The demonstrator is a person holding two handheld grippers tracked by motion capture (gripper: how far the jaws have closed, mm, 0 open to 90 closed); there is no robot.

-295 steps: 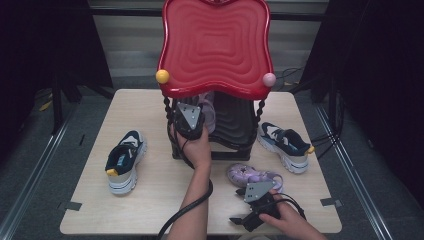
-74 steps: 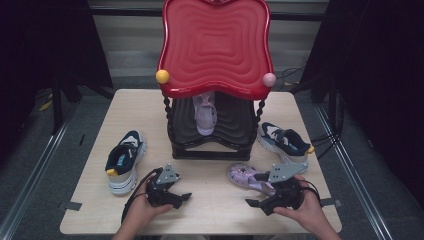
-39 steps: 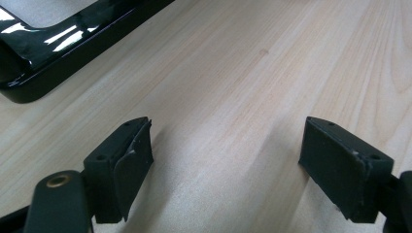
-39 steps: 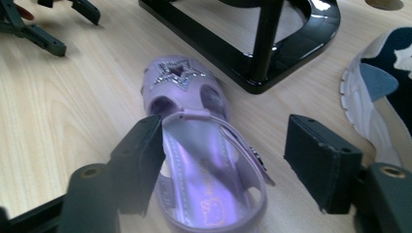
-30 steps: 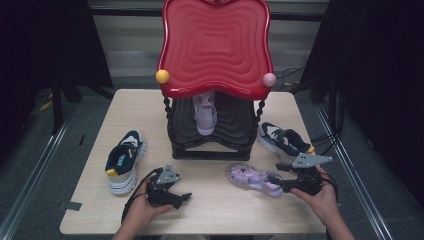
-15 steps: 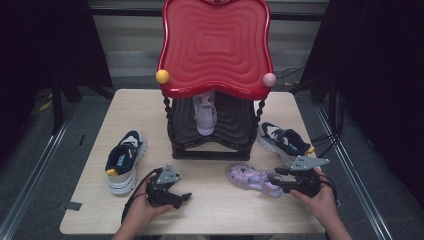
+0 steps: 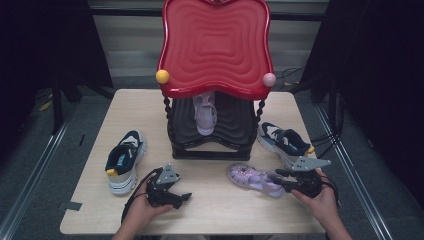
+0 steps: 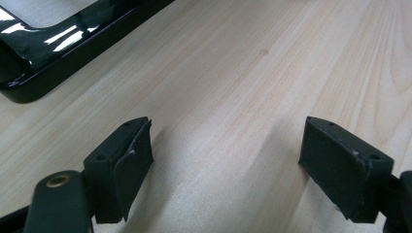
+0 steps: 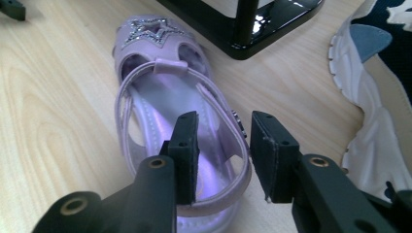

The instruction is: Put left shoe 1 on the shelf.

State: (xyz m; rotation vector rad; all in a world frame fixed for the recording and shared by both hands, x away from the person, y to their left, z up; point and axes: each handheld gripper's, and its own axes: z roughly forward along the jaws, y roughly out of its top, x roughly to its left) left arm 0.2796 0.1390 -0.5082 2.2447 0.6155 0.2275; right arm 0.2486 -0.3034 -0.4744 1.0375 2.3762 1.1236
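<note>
The lilac strapped sandal with a glittered star on its toe (image 7: 254, 179) lay flat on the pale wooden table (image 7: 215, 210), at about five o'clock from the glossy black shoe stand with the red wavy top (image 7: 215, 45), toe toward the stand's base. Its mate, a lilac sandal (image 7: 204, 114), already stood on the stand's shelf.

The right gripper (image 9: 221, 145) was positioned at the sandal's heel end. Its jaws had just been closing and straddled the right-hand side of the heel strap, one jaw inside the loop and one outside. A visible gap remained between the outer pad and the strap, so no firm grip was established.

The left gripper (image 8: 223, 155) rested at seven o'clock from the stand, its jaws spread wide over bare wood with nothing between them.

Risks noted, as judgement:
- The strap is thin and soft; a pinch on it alone could let the sandal swing or slip on lifting.
- The navy and white sneaker (image 7: 284, 142) lay just beside the gripper at its one o'clock; a wide sweep could knock it.
- The shelf opening is low under the red top, so a dangling sandal could catch the stand's front lip or disturb its mate.
</note>
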